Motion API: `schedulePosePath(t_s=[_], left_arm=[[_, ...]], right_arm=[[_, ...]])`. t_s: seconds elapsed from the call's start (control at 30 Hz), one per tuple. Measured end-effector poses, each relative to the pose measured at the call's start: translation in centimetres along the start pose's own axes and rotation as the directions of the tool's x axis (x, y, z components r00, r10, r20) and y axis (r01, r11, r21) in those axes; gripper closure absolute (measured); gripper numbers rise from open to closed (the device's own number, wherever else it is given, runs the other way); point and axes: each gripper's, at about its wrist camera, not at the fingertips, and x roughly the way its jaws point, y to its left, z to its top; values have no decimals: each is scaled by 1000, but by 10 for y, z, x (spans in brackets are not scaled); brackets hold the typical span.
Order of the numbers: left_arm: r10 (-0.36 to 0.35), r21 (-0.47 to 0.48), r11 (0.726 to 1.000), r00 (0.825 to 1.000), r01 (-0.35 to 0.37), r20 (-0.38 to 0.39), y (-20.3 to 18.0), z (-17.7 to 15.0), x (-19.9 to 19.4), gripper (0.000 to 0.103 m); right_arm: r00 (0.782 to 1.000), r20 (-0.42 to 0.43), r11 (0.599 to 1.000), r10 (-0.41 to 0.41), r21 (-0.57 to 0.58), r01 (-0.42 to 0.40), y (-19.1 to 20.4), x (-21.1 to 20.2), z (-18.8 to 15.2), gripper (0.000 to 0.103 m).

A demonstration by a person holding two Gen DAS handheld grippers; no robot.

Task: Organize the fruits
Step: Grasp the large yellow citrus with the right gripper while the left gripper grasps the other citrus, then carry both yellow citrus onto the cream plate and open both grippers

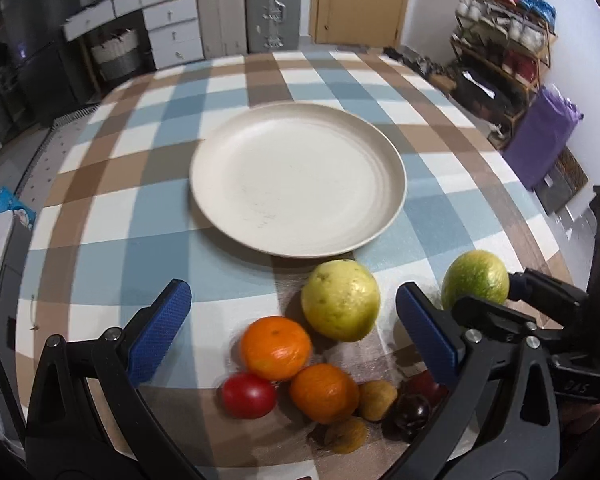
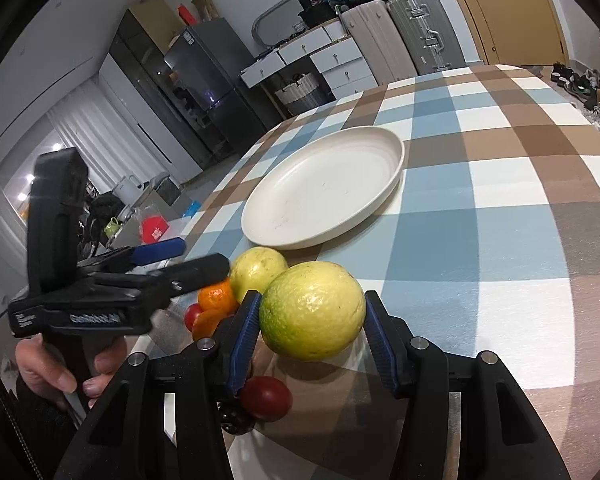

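Two suitcases [image 1: 247, 4] stand beside white drawers [image 1: 171, 28], a shoe rack [image 1: 504, 44] near the wooden door [image 1: 360, 0].

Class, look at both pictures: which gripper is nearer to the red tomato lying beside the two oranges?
Left. The left gripper hangs open right above the red tomato and the oranges; the right gripper is off to the side, gripping a green-yellow fruit.

Green-yellow guava [image 2: 312, 312] clamped between the right tool's [image 2: 310, 340] blue pads, raised off the desk. Second guava [image 1: 340, 300], two oranges [image 1: 275, 347], tomato [image 1: 248, 395], dark plums [image 1: 412, 412] and brown fruits clustered before the empty cream plate [image 1: 384, 204].
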Motion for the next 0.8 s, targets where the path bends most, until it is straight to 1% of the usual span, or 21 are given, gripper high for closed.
schedulePosePath(t_s=[0.13, 0.37, 0.4, 0.43, 0.47, 0.53, 0.57, 0.63, 0.67, 0.73, 0.8], left_arm=[[-4, 25, 1000, 996, 6, -88, -8, 3, 20, 1], [36, 77, 997, 987, -24, -156, -17, 9, 41, 1], [45, 88, 996, 985, -30, -166, -19, 9, 45, 4], [53, 95, 995, 983, -36, -178, -19, 10, 48, 9], [52, 99, 994, 980, -34, -192, -19, 10, 50, 12], [39, 106, 994, 976, -16, -215, -20, 9, 54, 22], [38, 111, 994, 974, -13, -225, -20, 9, 57, 24], [31, 118, 993, 970, -3, -241, -21, 8, 60, 38], [16, 120, 993, 967, 15, -254, -22, 8, 62, 43], [3, 137, 990, 968, 32, -250, -25, 8, 62, 57], [-6, 149, 988, 967, 45, -255, -27, 7, 61, 57]], right_arm=[[1000, 10, 1000, 2, -6, -2, -5, -4, 1, 51], [1000, 21, 1000, 3, 6, -3, -16, -11, 4, 51], [1000, 23, 1000, 1, 8, -2, -17, -12, 4, 51], [1000, 26, 1000, 0, 12, -1, -19, -13, 4, 51], [1000, 29, 1000, 1, 14, -2, -19, -15, 4, 51], [1000, 31, 1000, 0, 16, 0, -21, -15, 4, 51], [999, 32, 1000, 1, 15, -2, -22, -15, 5, 51], [999, 33, 1000, 5, 15, -6, -22, -16, 5, 51], [999, 33, 1000, 6, 14, -7, -23, -16, 5, 51], [999, 33, 1000, 8, 15, -9, -23, -16, 5, 51], [999, 34, 1000, 7, 15, -8, -23, -16, 6, 51]])
